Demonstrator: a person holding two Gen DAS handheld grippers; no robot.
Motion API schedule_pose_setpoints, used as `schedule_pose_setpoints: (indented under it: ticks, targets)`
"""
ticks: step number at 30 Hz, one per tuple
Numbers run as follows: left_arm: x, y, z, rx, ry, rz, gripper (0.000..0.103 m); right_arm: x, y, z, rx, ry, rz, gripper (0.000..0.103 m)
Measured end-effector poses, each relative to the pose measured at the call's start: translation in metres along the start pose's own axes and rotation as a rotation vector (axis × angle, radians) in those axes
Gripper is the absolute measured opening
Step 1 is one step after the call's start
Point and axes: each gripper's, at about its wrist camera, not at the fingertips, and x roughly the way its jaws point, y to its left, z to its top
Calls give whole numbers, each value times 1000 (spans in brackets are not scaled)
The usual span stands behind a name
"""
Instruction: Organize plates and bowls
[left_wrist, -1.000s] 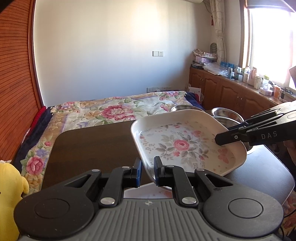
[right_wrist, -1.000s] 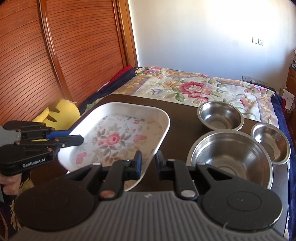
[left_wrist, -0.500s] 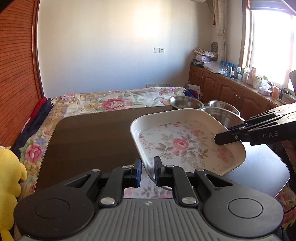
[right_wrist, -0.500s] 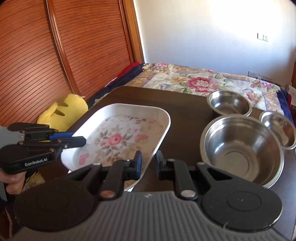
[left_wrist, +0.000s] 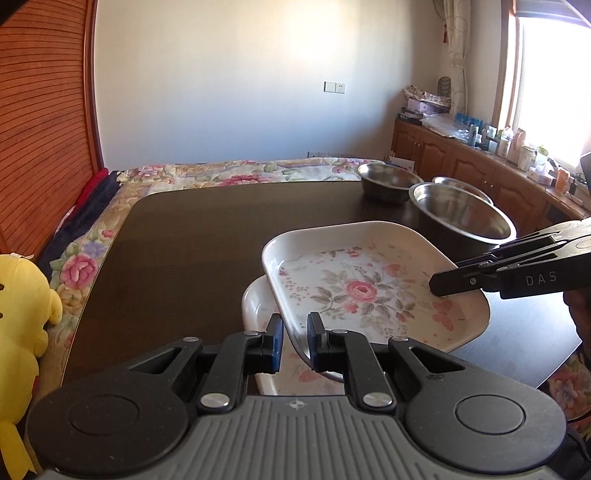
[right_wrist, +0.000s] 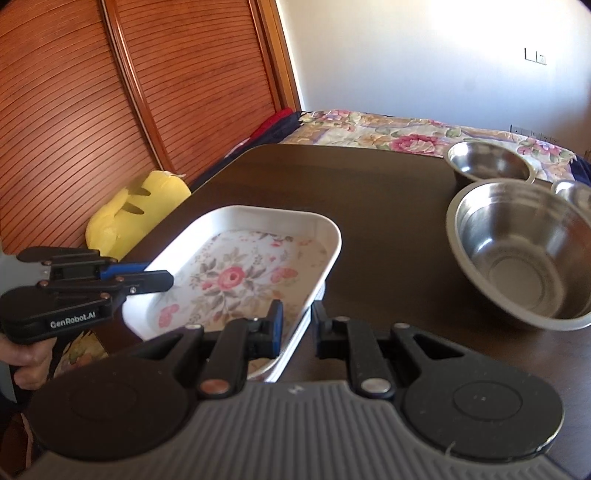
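Observation:
A white rectangular plate with a rose print hangs level just above the dark table. My left gripper is shut on its one short rim. My right gripper is shut on the opposite rim. Directly beneath lies a second floral plate, whose edge pokes out at the left; the upper plate hides most of it. Three steel bowls stand at the table's far right: a large one, a smaller one, and a third behind.
A yellow plush toy sits off the table's left side. A bed with a flowered cover lies beyond the far edge. A slatted wooden wardrobe stands on the left. A hand holds the left gripper.
Both grippers have come down with the rose plate, which was held high and tilted and now sits level just over the second plate. The grips have not changed.

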Motion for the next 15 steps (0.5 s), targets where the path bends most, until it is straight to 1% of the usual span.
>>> schedule_pose_setpoints:
  ticks: [10, 15]
  targets:
    - [1, 8, -13, -16, 13, 16, 15, 6, 10, -11, -15, -6, -3, 18]
    - [5, 8, -14, -1, 24, 24, 15, 9, 9, -11, -12, -5, -5, 18]
